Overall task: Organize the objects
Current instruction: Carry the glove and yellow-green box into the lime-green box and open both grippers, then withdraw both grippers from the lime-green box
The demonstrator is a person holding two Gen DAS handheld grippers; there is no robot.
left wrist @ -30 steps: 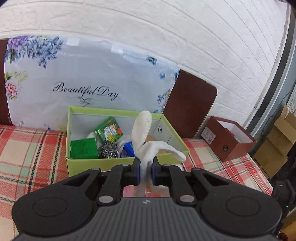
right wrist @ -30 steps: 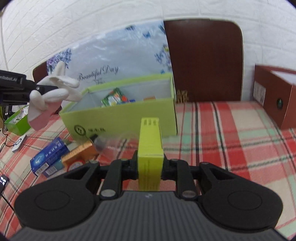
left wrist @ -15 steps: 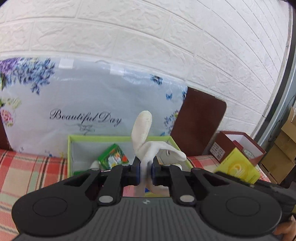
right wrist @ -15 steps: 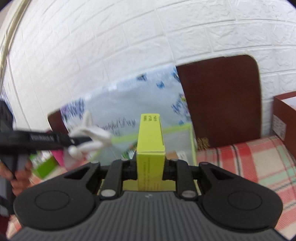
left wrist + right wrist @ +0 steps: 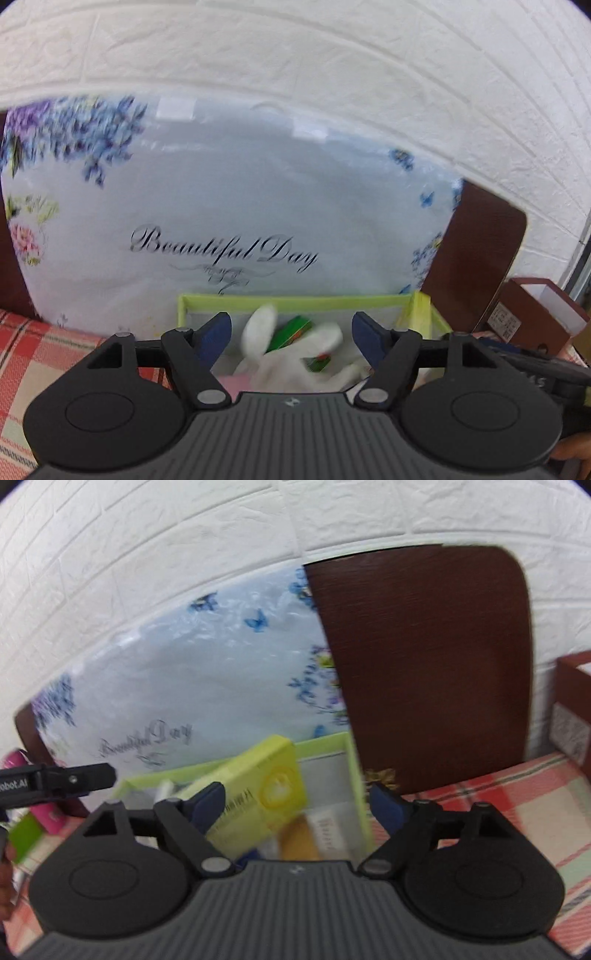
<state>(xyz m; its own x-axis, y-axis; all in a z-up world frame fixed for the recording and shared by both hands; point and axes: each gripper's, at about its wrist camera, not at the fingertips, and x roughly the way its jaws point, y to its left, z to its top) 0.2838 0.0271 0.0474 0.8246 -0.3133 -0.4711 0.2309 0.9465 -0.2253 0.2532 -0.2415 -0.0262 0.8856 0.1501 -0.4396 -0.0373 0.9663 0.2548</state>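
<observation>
A lime-green open box (image 5: 295, 301) stands on the checked cloth below both grippers. My left gripper (image 5: 291, 332) hangs over it, jaws opening wide; the white rubber glove (image 5: 288, 354) lies blurred between and below them, touching neither pad, over a green packet (image 5: 291, 328). My right gripper (image 5: 295, 808) is also opening above the same box (image 5: 354, 775). The yellow carton (image 5: 258, 790) tilts between its jaws, close against the left pad and clear of the right one. The left gripper's finger (image 5: 74, 779) shows at the far left of the right wrist view.
A floral "Beautiful Day" cushion (image 5: 221, 221) leans on the white brick wall behind the box. A dark brown chair back (image 5: 424, 664) stands to its right. A brown open box (image 5: 535, 317) sits at the right on the red checked cloth (image 5: 498, 794). Pink and green items (image 5: 22, 827) lie left.
Both grippers moved forward over the green box and their jaws spread apart. The glove dropped out of the left grip; the yellow carton tipped sideways out of the right grip.
</observation>
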